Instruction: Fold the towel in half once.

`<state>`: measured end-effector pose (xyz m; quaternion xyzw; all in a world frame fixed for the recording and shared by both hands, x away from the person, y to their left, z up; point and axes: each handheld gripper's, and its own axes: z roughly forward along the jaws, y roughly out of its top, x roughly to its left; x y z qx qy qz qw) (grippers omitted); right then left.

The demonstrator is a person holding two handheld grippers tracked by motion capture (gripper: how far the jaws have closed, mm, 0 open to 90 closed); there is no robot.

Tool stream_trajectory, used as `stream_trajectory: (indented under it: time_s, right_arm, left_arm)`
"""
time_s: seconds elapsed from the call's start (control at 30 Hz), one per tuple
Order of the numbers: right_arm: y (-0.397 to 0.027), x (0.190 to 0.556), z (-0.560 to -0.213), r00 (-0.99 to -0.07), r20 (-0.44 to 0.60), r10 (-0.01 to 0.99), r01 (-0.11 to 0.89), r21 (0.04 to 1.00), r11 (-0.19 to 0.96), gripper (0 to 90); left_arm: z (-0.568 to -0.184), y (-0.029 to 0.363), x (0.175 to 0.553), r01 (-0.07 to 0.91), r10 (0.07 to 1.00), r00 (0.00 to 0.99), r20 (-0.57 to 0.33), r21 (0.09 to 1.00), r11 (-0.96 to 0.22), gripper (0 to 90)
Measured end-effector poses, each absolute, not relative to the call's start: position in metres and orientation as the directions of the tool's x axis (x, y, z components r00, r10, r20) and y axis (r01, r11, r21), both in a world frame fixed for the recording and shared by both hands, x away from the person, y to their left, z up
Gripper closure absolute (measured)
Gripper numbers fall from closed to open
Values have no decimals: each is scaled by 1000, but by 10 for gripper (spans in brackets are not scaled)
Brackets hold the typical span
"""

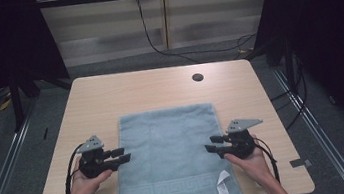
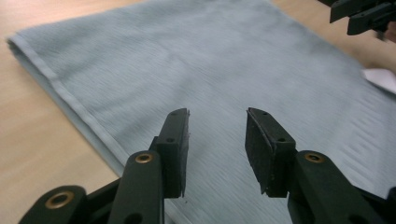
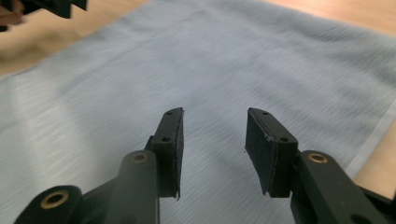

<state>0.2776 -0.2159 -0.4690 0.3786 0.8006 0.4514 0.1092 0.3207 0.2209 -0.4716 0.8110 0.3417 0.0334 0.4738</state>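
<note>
The towel [image 1: 171, 160] lies flat between my two tools. Its long axis runs from the near table edge away toward the far side, and the near end hangs slightly over the edge of the table [image 1: 109, 92]. The left gripper [image 1: 120, 156] sits at the towel's left long edge, jaws pointing inward over the hem. The right gripper [image 1: 215, 143] mirrors it at the right long edge. Both stand at about the same spot along the towel's length, so neither hand is nearer; the cloth lies straight ahead of each jaw pair, toward the middle.

Tool state: both released. In the left gripper view the pads [image 2: 178, 149] stand apart with nothing between them, blue cloth [image 2: 196, 70] beneath and beyond. The right gripper view gives the same: pads [image 3: 172, 149] parted, empty, above the towel [image 3: 210, 65].

Towel appearance: pale blue-grey terry, folded to a rectangle, smooth, with a stitched hem along its sides. A woven key-pattern band [image 1: 171, 187] crosses near the near end. A white care label [image 1: 222, 185] is flipped up at the near right corner.

My judgement: any next grasp turns on each side edge lying just under its own gripper.
</note>
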Motion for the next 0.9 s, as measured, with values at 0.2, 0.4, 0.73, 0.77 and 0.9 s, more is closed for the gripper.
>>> stream_trajectory:
  time_s: [0.2, 0.4, 0.73, 0.77, 0.9]
  right_arm:
    - [-209, 323, -475, -643, 176, 746, 550, 784, 288, 565]
    - [-200, 336, -497, -625, 174, 761, 596, 736, 321, 577]
    - [-194, 308, -501, -650, 167, 741, 606, 702, 373, 567]
    - [-194, 304, -502, -655, 163, 737, 598, 708, 376, 567]
    - [-192, 289, -500, -665, 152, 732, 596, 698, 397, 568]
  left_arm:
    - [-487, 206, 357, 550, 655, 716, -241, 772, -317, 577]
    - [-504, 193, 364, 554, 654, 726, -214, 745, -371, 574]
    - [-505, 198, 343, 505, 626, 763, -158, 750, -426, 592]
    - [-505, 199, 339, 510, 626, 762, -166, 750, -422, 592]
    - [-504, 200, 323, 500, 611, 776, -160, 745, -441, 592]
